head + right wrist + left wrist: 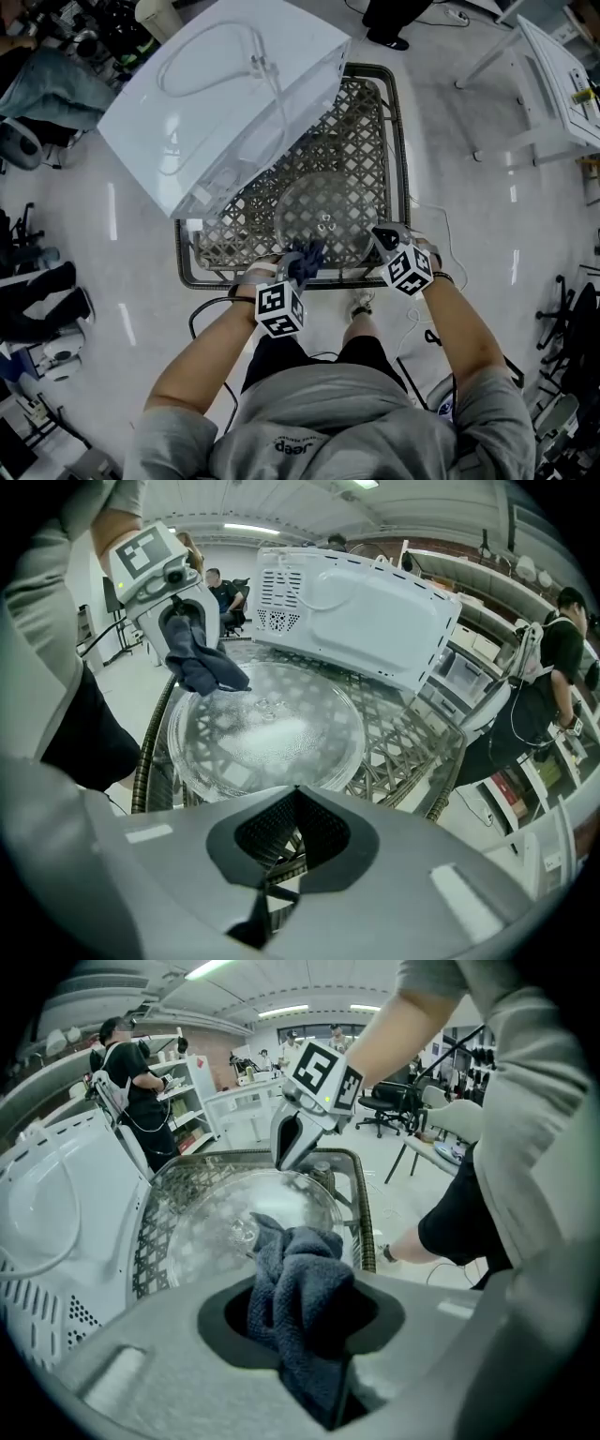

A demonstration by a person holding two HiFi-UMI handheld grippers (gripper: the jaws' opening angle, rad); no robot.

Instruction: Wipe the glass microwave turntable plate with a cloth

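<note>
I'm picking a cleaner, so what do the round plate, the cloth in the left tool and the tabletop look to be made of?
The plate looks like clear, glossy glass: the tabletop shows through it. The cloth is dark blue-grey fabric, matte and finely ribbed, probably microfibre. The tabletop is a woven open lattice, likely wicker or synthetic rattan; which one is hard to tell.

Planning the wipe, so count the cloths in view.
1. The dark cloth is clamped in the left gripper, hanging over the near edge of the glass plate. Another could be hidden behind the microwave.
</note>
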